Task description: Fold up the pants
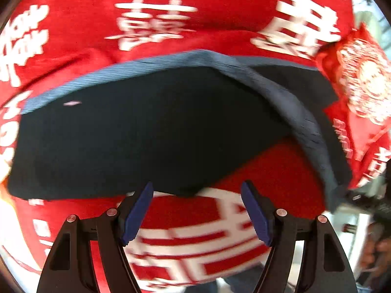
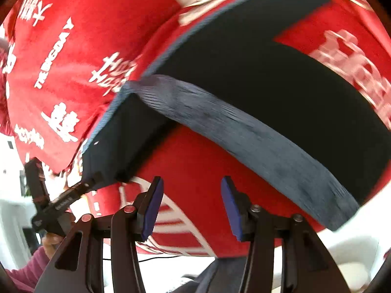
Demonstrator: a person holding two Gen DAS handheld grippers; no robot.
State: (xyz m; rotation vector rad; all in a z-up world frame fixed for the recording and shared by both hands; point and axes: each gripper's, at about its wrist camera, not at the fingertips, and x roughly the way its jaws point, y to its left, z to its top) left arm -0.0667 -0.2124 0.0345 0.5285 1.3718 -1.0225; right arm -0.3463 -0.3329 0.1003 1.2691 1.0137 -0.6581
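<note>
Dark navy pants [image 1: 146, 134] lie on a red blanket [image 1: 195, 17] with white characters. Their grey-blue ribbed waistband [image 1: 293, 107] is folded diagonally across the right side. My left gripper [image 1: 196, 210] is open and empty, just short of the pants' near edge. In the right wrist view the pants [image 2: 281, 73] spread up to the right, with the waistband [image 2: 244, 134] crossing diagonally. My right gripper [image 2: 193, 205] is open and empty over the red blanket [image 2: 73, 48], below the waistband. The left gripper [image 2: 90, 183] also shows at the left, at the corner of the pants.
A red patterned pillow [image 1: 361, 85] lies at the right of the blanket. The blanket's near edge [image 2: 171, 249] drops off to a white floor [image 2: 171, 268]. A hand in a pink sleeve [image 2: 36, 256] holds the left gripper.
</note>
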